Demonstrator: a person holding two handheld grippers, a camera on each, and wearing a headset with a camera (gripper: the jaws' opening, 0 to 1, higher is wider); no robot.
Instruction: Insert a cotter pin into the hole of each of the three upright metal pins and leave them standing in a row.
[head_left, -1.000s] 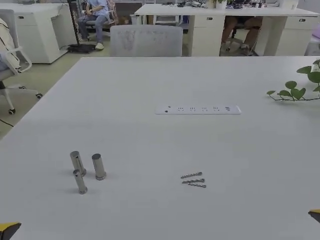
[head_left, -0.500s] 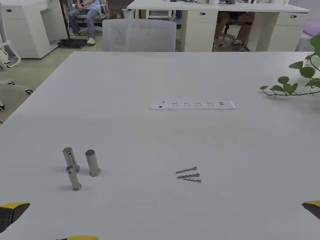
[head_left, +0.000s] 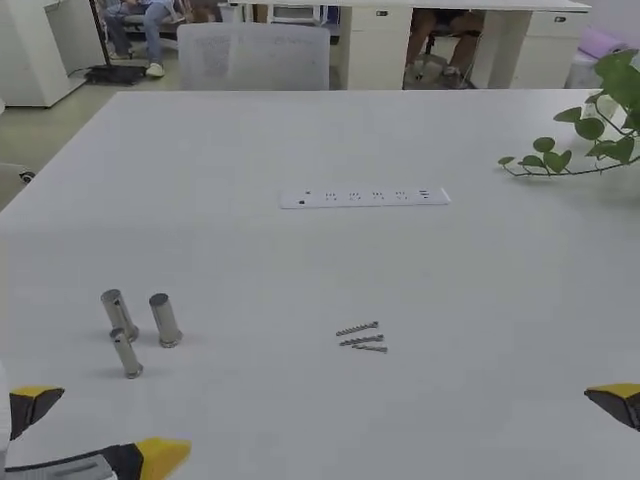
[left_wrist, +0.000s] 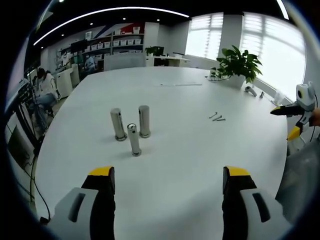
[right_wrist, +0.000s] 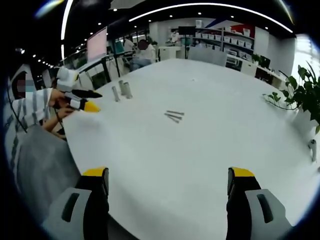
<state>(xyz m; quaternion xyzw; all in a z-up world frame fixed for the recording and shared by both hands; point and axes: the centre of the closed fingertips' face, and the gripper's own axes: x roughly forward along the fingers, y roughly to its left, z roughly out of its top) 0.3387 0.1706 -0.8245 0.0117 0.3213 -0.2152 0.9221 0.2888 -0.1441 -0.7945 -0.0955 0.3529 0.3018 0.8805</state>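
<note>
The cross-holes in the metal pins (head_left: 164, 320) were too small for me to make out. The cotter pins (head_left: 362, 338) lay so close together that they nearly blurred into one bundle (I counted three all the same). In the head view the left gripper (head_left: 96, 432) was cut off by the bottom edge, with only its yellow fingertips showing. Three metal pins stood upright in a tight cluster at the left of the white table (head_left: 300, 260), two behind and one in front. The three cotter pins lay loose on the table well to their right. The right gripper (right_wrist: 167, 176) pointed across the table from its near edge. Both grippers had their jaws released, spread wide with nothing between them. One power strip (head_left: 365, 198) lay farther back, and one leafy plant (head_left: 591, 128) stood at the far right.
</note>
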